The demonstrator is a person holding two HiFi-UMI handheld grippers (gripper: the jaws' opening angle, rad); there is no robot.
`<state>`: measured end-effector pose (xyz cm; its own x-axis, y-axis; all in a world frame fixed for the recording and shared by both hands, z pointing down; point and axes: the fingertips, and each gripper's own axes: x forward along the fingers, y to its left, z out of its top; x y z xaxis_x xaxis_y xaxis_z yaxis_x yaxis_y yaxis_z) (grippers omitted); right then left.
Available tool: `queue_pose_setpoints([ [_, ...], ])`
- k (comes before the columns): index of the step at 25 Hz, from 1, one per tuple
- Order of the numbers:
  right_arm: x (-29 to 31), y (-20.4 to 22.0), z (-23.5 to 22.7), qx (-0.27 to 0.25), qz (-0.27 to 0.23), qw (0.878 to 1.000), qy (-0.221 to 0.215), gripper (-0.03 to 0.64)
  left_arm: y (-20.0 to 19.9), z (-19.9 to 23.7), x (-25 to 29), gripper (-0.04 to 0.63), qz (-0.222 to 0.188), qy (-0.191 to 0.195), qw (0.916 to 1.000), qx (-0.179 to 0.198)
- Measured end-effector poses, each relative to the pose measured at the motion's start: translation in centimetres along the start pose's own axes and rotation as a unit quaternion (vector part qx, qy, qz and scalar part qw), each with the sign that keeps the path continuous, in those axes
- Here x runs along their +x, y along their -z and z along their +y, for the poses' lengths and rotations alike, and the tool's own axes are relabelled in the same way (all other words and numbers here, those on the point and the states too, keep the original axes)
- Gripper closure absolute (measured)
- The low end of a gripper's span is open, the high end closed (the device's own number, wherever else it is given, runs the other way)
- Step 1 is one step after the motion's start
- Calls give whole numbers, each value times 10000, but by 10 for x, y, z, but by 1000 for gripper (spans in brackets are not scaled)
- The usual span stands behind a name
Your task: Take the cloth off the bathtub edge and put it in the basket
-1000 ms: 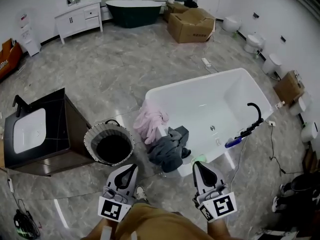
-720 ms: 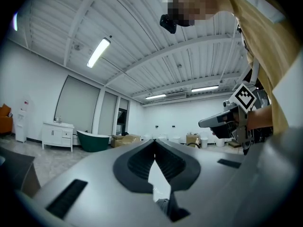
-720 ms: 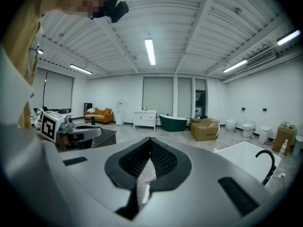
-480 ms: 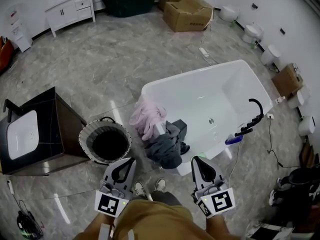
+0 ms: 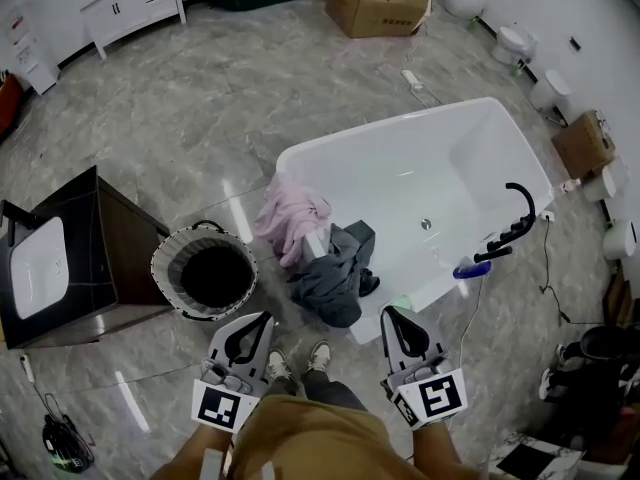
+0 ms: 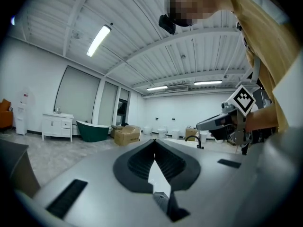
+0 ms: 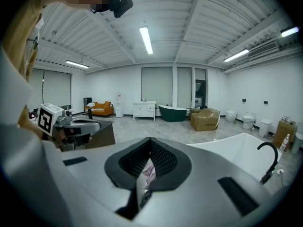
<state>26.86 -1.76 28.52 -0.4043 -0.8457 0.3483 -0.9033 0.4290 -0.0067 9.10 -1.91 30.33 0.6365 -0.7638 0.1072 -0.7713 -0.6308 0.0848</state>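
Two grippers are held low in front of the person. The left gripper (image 5: 258, 326) and the right gripper (image 5: 392, 320) both have their jaws closed tip to tip with nothing between them. Two shoes (image 5: 318, 356) stand on the floor between the grippers, just behind the tips.

Two cloths hang over the near edge of the one white bathtub (image 5: 420, 178). The dark grey cloth (image 5: 335, 278) lies ahead of the jaws, between the two grippers' lines, and apart from both. The pink cloth (image 5: 290, 218) sits just past it, touching it, and ahead of the left jaws. In the right gripper view a sliver of pink shows through the slit below the closed tips, and it is beyond them, not gripped.

One round basket (image 5: 165, 258) stands on the floor ahead and to the left of the left jaws, beside the tub's corner, with its dark inside showing. Further left is one dark vanity (image 5: 110, 238). One black faucet (image 5: 515, 218) rises at the tub's far rim, ahead and to the right of the right jaws. Far beyond are one cardboard box (image 5: 378, 3) and one white cabinet (image 5: 135, 8).
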Motion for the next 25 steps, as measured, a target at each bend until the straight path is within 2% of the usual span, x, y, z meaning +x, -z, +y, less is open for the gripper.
queue_pose_setpoints([
  [2,6,17,-2,7,204,9997,-98,612,7,-1,6,588,68,16,10000,-3],
  [5,25,58,1,-191,816,9957,-386,611,19,-2,12,588,170,54,9998,17],
  [9,56,120,0,-563,1522,9848,-615,551,40,0,18,588,302,40,9995,-26],
  [14,89,198,-2,-688,2198,9694,-850,498,71,1,18,588,459,-70,9988,-152],
  [18,122,255,-3,-784,2598,9569,-1034,474,99,4,20,588,514,-193,9978,-366],
  [25,165,328,-13,-1114,3050,9396,-1081,455,137,5,30,588,601,-169,9976,-310],
])
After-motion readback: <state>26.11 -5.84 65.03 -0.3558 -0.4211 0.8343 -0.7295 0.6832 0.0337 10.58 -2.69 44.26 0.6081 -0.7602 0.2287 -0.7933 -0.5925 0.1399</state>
